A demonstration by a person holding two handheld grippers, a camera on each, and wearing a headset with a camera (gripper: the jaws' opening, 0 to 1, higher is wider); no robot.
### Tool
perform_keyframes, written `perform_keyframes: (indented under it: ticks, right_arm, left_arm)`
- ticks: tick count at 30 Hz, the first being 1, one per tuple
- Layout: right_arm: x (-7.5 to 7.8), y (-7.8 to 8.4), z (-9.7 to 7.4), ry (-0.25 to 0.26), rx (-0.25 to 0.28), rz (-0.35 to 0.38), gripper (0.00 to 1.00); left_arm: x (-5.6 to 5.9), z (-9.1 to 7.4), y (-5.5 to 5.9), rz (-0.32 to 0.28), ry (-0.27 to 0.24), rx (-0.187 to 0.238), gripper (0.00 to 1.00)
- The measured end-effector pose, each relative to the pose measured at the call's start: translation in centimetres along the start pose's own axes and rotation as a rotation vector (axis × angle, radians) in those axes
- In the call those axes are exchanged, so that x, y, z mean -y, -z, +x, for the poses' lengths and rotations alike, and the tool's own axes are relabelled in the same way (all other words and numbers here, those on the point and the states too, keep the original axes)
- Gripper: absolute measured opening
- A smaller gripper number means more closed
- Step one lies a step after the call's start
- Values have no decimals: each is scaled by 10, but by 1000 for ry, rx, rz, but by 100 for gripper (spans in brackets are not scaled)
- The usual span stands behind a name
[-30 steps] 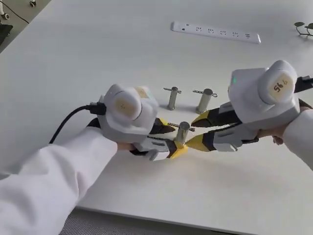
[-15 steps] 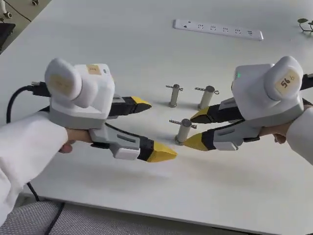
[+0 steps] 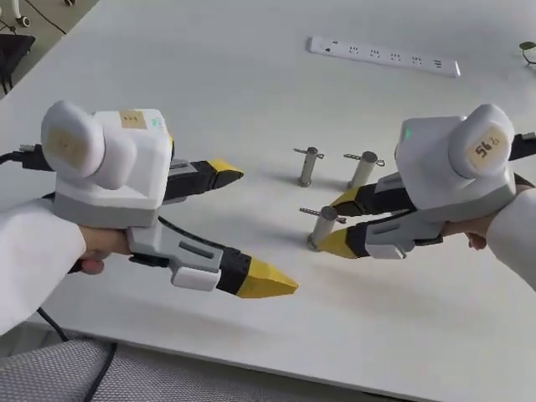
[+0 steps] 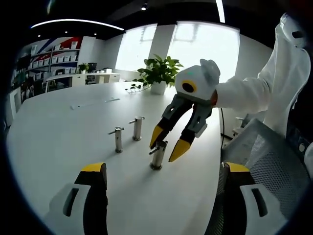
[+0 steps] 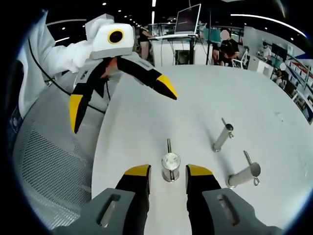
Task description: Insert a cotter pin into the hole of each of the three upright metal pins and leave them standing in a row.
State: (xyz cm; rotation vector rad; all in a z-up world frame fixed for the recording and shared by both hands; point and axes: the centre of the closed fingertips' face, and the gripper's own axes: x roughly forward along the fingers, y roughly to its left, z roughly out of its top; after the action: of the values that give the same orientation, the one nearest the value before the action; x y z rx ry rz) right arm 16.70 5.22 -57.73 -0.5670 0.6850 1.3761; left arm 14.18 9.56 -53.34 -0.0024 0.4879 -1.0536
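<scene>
Nearest the person: left gripper (image 3: 255, 228), a white-and-grey handheld body with black jaws tipped in yellow, over the near part of the white worktable (image 3: 209, 84). Its jaws are spread wide and hold nothing, and it is well apart from all three pins. Just beyond it, the right gripper (image 3: 330, 224), of the same make, points in from the right at the nearest short cylindrical grey-metal pin (image 5: 170, 161). In the right gripper view this pin stands upright between the two yellow tips with a sliver of table showing on either side. The jaws are therefore parted around it rather than pressed onto it; whether either tip grazes the pin, I cannot tell. A thin wire cotter pin (image 5: 168, 145) passes crosswise through the hole near the pin's top. Farther back stand two more grey-metal pins of the same kind, the back-left pin (image 3: 307, 167) and the back-right pin (image 3: 362, 172), near each other and side by side. Each is on its base on the table, with the left-hand cotter pin (image 3: 303, 152) and the right-hand cotter pin (image 3: 365, 157) seated through their heads. At the far side lies a long white power strip (image 3: 383, 57), not involved. Judgement: insertion looks complete, three of three. What appears to remain is arrangement. The back two form a line, but the nearest pin stands forward of it, so the layout is a triangle, not a row. The right gripper is placed to close on that pin and shift it into line, then let go with all three upright.
</scene>
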Motion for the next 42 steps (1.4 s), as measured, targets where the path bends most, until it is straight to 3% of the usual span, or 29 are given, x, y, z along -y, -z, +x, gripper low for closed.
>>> perform_keyframes:
  ticks: [4, 9, 18, 25, 30, 33, 40, 42]
  right_arm:
    - [-1, 1, 3, -10, -4, 4, 17]
    - [-1, 2, 8, -15, -15, -6, 16]
    - [3, 3, 9, 4, -30, -42, 9]
    - [3, 2, 5, 16, 3, -55, 8]
    - [8, -1, -13, -8, 53, -45, 8]
    - [16, 7, -27, -15, 50, -70, 8]
    - [51, 38, -52, 14, 19, -58, 8]
    - [66, 48, -59, 64, -17, -52, 8]
  left_arm:
    - [5, 1, 3, -6, 13, -9, 99]
    - [10, 2, 7, -5, 24, -25, 99]
    - [6, -3, 7, -19, -2, -30, 99]
    - [0, -8, 7, -20, -27, -47, 99]
    - [-4, -11, 7, -23, -45, -58, 99]
    - [-6, -12, 7, -19, -52, -65, 99]
    - [-8, -15, 8, -51, -78, -59, 99]
    - [-8, -17, 9, -59, -84, -64, 99]
